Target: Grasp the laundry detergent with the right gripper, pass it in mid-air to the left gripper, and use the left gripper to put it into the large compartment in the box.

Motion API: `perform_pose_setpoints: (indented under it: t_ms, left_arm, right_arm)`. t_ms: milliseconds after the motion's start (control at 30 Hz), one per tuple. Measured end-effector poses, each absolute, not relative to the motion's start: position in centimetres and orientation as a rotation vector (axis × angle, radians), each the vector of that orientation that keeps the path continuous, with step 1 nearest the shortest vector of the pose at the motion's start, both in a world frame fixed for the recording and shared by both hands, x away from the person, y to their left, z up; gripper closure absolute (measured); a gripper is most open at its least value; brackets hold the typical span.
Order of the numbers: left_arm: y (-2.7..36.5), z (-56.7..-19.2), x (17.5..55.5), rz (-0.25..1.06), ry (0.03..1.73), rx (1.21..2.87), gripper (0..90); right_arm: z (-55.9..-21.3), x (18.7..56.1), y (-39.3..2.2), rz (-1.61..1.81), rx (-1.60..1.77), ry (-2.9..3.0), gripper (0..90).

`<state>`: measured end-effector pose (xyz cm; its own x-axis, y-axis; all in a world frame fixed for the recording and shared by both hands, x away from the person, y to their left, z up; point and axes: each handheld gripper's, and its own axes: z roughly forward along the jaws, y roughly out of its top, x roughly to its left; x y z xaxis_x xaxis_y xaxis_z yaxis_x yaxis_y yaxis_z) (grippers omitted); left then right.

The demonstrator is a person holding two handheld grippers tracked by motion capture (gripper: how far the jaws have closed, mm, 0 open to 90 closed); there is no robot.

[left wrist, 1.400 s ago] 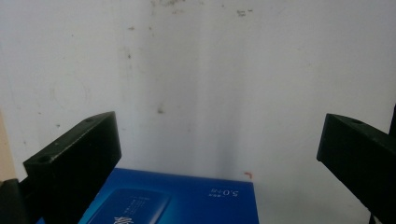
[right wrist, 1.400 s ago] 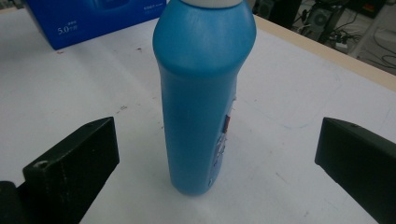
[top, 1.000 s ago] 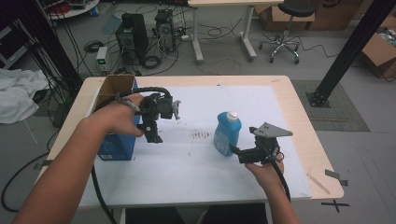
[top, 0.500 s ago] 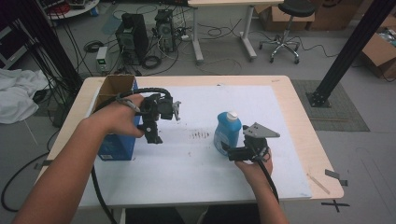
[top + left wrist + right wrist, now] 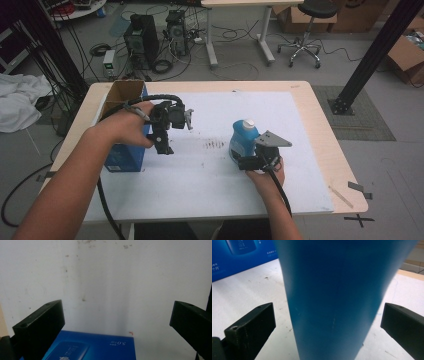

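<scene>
the bottle (image 5: 243, 138) is standing upright mid-table, straight ahead between the wide-open jaws of the right gripper (image 5: 247, 162), untouched; the left gripper (image 5: 163, 145), also gaping and empty, is hovering by the box (image 5: 125, 155).

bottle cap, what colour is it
White, on top of the blue bottle; the cap shows best in the high view.
</scene>
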<state>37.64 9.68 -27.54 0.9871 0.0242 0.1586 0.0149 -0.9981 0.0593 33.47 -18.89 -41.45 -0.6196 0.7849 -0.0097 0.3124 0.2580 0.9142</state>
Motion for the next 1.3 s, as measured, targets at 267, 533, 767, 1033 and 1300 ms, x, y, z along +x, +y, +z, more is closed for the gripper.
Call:
perform_pose_setpoints:
  t_ms: [267,533,767,1033,1300]
  left_arm:
    - [9.5,-27.6,37.6,0.248,0.022,3.074,0.1]
    - [9.6,-27.6,37.6,0.252,0.024,3.075,0.1]
    - [9.6,-27.6,37.6,0.253,0.023,3.080,0.1]
    - [9.6,-27.6,37.6,0.253,0.021,3.078,0.1]
    - [9.6,-27.7,37.6,0.250,0.024,3.082,0.1]
  right_arm:
    - [-41.9,33.8,-18.4,1.332,0.998,2.055,0.0]
    - [-42.2,34.0,-18.0,1.321,1.004,2.029,0.0]
    - [-42.4,34.0,-18.0,1.335,1.002,2.025,2.5]
    - [-42.5,33.9,-18.0,1.360,0.999,2.003,8.6]
    - [-42.6,33.9,-18.1,1.373,0.997,1.996,14.5]
